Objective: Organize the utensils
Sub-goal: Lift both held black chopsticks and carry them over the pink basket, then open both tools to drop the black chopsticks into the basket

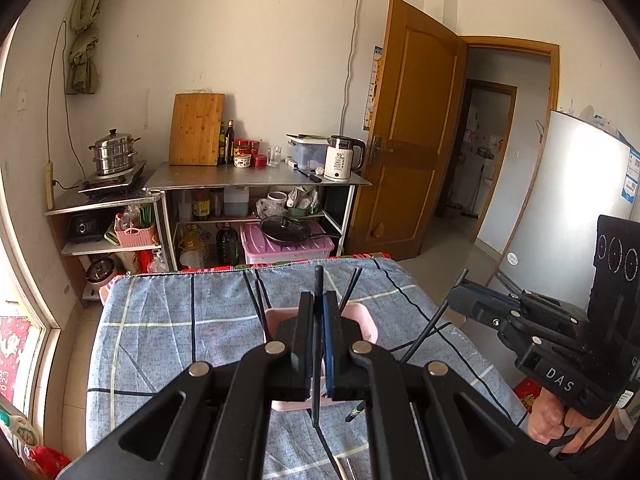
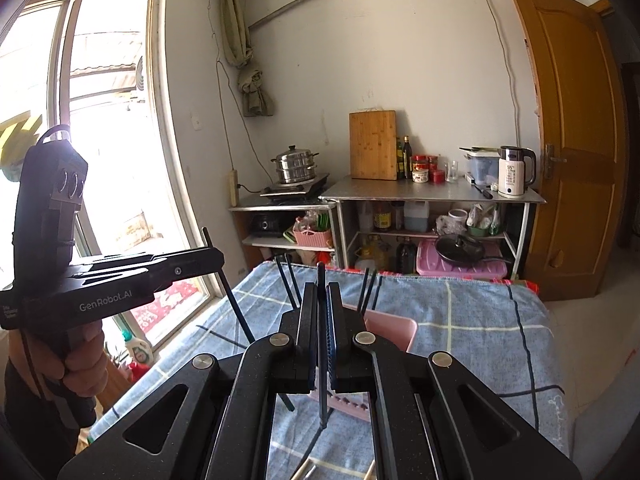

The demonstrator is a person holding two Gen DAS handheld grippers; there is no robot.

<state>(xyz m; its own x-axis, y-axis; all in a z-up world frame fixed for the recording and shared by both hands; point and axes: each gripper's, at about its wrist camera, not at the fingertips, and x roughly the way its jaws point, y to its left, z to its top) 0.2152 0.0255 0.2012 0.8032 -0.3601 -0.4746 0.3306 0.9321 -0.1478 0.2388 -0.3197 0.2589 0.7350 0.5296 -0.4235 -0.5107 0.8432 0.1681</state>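
A pink utensil holder (image 1: 370,326) stands on the blue checked cloth, with several black chopsticks (image 1: 256,304) sticking up from it. It also shows in the right wrist view (image 2: 394,330). My left gripper (image 1: 319,304) is shut on a black chopstick (image 1: 318,280), held upright just above and in front of the holder. My right gripper (image 2: 321,300) is shut on another black chopstick (image 2: 321,276), also upright over the holder. In the left wrist view the right gripper (image 1: 464,298) sits at the right, its chopstick (image 1: 430,330) slanting down.
The blue checked table (image 1: 160,340) runs to a far edge. Metal utensil ends (image 2: 306,472) lie on the cloth near me. Behind stand a steel shelf (image 1: 256,180) with kettle, jars and cutting board, a wooden door (image 1: 408,140) and a fridge (image 1: 568,200). A window (image 2: 100,120) is left.
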